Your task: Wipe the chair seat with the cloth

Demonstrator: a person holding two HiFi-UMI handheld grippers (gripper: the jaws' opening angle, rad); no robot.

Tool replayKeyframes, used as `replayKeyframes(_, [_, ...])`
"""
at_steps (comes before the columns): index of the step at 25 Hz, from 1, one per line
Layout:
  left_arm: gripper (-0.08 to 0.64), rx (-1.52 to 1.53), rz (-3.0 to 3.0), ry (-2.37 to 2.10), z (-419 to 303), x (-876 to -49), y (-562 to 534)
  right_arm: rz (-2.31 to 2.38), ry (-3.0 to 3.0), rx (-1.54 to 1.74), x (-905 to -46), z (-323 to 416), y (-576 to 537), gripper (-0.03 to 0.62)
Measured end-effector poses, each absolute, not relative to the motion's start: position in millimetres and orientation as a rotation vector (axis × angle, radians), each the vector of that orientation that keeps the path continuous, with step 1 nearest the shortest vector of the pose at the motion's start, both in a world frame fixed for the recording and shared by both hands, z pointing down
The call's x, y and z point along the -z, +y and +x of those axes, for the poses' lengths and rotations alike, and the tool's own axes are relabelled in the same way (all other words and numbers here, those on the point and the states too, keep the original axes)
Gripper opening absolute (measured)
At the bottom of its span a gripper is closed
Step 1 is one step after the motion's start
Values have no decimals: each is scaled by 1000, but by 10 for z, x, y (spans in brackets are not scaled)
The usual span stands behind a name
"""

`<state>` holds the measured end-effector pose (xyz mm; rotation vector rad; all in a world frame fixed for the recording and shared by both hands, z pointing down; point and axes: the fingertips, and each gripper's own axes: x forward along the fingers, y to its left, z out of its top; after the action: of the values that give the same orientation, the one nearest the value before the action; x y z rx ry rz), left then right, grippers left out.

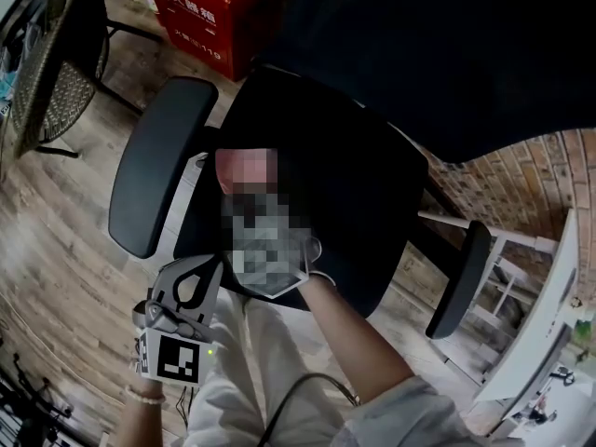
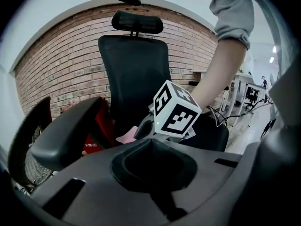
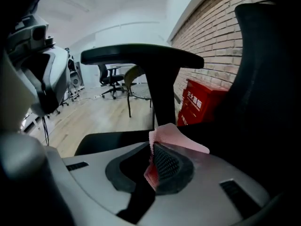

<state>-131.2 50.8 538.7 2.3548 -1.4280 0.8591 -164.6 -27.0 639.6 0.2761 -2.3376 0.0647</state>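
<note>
Pink cloth (image 3: 181, 139) is gripped in the right gripper's (image 3: 157, 149) fingers at the chair seat (image 1: 358, 180). The left gripper (image 2: 151, 142) is kept clenched and empty beside the seat. The cloth is best pressed flat and drawn across in overlapping strokes.

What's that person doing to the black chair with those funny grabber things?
A person holds a gripper in each hand. The right gripper is shut on a pink cloth, low over the chair seat, as if to wipe it. The left gripper is shut and empty, near an armrest.
</note>
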Motion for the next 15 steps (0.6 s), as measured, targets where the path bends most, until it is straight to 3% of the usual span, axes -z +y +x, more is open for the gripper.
replayKeyframes(7, [18,-845,2339,-1439,-1360,-5391,537,213,-2351,-95,-6377,-1848,-127,49])
replayKeyframes(15, [18,-852,2377,-1387,-1212,-5380,462,321,-2259,-195,-6570,-1278,-76,49])
